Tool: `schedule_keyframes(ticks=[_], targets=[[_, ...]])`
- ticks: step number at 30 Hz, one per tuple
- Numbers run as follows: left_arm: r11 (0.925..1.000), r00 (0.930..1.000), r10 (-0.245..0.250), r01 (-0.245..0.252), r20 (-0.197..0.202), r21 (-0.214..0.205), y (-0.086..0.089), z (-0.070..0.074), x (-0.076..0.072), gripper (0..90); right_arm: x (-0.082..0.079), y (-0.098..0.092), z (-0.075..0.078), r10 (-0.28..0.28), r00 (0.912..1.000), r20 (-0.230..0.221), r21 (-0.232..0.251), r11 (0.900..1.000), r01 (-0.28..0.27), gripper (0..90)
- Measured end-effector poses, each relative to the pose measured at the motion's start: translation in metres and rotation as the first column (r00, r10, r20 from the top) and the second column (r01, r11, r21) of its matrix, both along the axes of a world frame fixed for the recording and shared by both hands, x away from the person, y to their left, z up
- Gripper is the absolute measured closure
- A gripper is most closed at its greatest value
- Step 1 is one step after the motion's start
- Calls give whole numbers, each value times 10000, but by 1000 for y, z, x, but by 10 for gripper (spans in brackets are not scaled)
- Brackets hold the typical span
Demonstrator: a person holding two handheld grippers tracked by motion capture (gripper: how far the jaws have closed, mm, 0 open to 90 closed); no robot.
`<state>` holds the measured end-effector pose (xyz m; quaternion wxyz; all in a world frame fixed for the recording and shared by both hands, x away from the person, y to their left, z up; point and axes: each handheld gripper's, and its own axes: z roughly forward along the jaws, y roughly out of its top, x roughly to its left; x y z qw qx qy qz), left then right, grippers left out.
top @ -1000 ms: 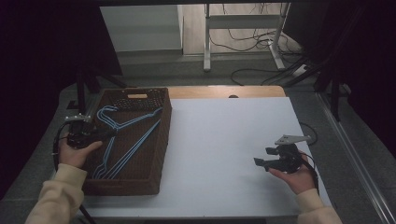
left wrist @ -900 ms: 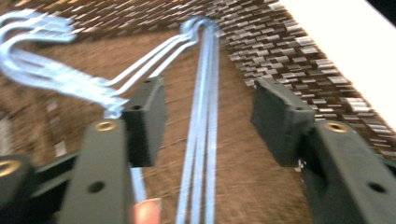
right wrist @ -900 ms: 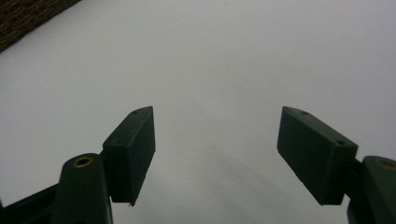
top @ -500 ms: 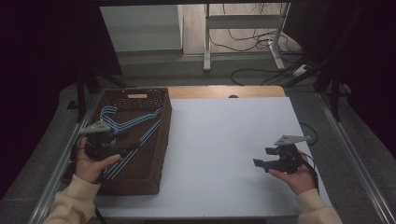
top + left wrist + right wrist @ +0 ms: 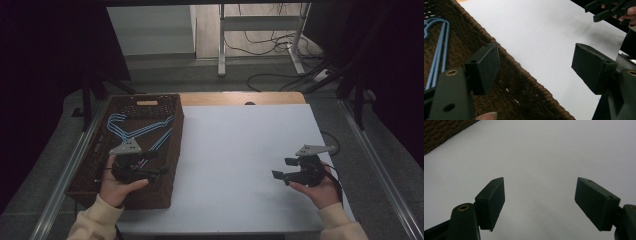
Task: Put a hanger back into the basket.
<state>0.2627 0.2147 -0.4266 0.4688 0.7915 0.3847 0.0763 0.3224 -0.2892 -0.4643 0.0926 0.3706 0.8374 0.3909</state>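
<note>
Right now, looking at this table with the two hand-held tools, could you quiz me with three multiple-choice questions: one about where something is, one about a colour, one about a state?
1. Where do the thin wire hangers lie?
A. on the white tabletop
B. in the brown woven basket
C. on the floor

2. What colour are the hangers?
A. light blue
B. red
C. yellow

3. How do the right gripper jaws stand?
A. shut on a hanger
B. shut on nothing
C. open, with nothing between them

Answers: 1 B, they rest on the basket's floor; 2 A, blue against brown weave; 3 C, bare white table shows between the pads.
</note>
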Motion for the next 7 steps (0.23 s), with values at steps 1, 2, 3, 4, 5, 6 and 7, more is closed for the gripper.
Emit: schedule_keyframes(ticks=[1, 2, 3, 4, 5, 6, 7], targets=[[10000, 10000, -1, 1, -2, 7, 0, 0, 0, 226, 0, 0, 0, 3, 10000, 2, 2, 10000, -3, 240], [10000, 10000, 6, -6, -7, -15, -1, 1, 0, 226, 0, 0, 0, 11, 10000, 3, 10, 10000, -11, 240], [10000, 10000, 23, -23, -22, -40, -1, 1, 0, 226, 0, 0, 0, 16, 10000, 7, 30, 10000, -16, 240], [10000, 10000, 50, -50, -36, -73, -1, 2, -1, 223, 0, 0, 0, 14, 10000, 14, 63, 10000, -14, 240], [9999, 9999, 86, -86, -54, -89, 0, 2, -1, 222, -1, -1, 0, 19, 10000, 14, 128, 9999, -19, 240], [9999, 9999, 115, -115, -70, -103, 0, 3, 0, 220, -1, 0, 1, 29, 10000, -11, 179, 9998, -28, 240], [9998, 9998, 154, -155, -87, -118, 0, 3, 0, 218, -1, 0, 1, 39, 10000, 5, 218, 9998, -39, 240]])
